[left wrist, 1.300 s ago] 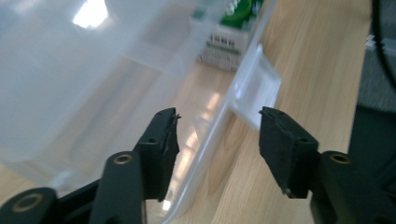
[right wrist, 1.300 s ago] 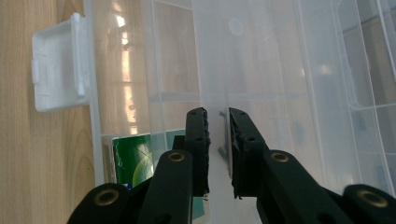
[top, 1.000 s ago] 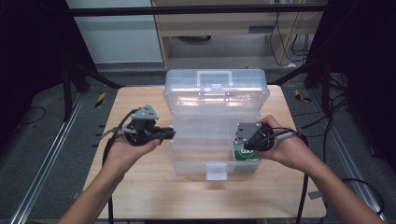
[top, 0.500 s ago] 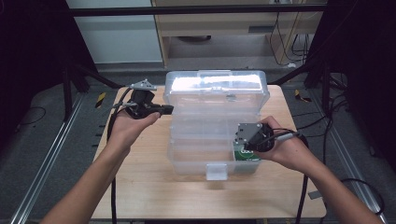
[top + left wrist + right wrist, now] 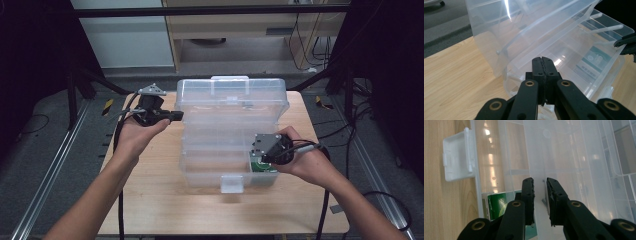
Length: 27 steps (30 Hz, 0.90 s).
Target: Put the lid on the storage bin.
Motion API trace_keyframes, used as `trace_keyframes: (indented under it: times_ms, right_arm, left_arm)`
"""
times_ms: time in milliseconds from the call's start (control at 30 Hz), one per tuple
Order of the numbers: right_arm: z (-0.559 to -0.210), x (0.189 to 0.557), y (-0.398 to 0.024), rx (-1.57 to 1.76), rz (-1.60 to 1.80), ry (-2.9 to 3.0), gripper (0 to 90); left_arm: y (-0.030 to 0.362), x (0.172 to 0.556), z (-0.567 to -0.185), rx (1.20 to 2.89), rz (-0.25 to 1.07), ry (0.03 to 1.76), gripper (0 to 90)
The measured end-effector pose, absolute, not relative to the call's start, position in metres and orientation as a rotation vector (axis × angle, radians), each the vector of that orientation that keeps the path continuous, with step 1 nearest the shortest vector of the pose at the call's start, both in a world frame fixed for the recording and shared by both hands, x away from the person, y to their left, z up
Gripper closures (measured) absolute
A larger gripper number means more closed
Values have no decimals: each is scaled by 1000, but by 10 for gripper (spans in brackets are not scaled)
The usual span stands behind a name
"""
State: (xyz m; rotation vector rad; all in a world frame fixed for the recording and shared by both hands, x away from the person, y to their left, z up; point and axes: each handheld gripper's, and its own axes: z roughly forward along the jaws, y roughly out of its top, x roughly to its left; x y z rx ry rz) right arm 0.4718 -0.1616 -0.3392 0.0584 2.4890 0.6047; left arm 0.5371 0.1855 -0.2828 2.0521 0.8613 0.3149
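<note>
Clear plastic organiser box point(image 5: 227, 135) set open at the middle of the wooden surface point(image 5: 150, 200), left hand-held gripper point(image 5: 175, 116) held closed and empty beside its lid, right hand-held gripper point(image 5: 539, 195) clamped on a transparent inner tray wall point(image 5: 537, 170) at its right front corner.

We list: storage box point(image 5: 231, 131), clear plastic with white latch point(image 5: 232, 183); green-and-white card point(image 5: 262, 166) inside the box; tabletop point(image 5: 150, 200), pale wood grain; tongs point(image 5: 543, 65), matte black with brass rivets.
</note>
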Motion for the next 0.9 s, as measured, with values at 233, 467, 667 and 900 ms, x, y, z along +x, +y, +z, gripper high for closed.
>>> trace_keyframes:
  times_ms: [233,467,667,900]
  right_arm:
    - [-343,469,-163,61,620,2492,766]
    - [-347,465,-165,80,639,2498,767]
    - [-349,462,-167,89,641,2500,768]
    - [-355,458,-169,104,649,2514,766]
  left_arm:
    - [185,531,-284,2036,300,857,900]
    - [188,521,-291,2028,282,845,900]
    - [191,510,-298,2018,330,816,900]
    - [195,498,-310,2019,299,819,900]
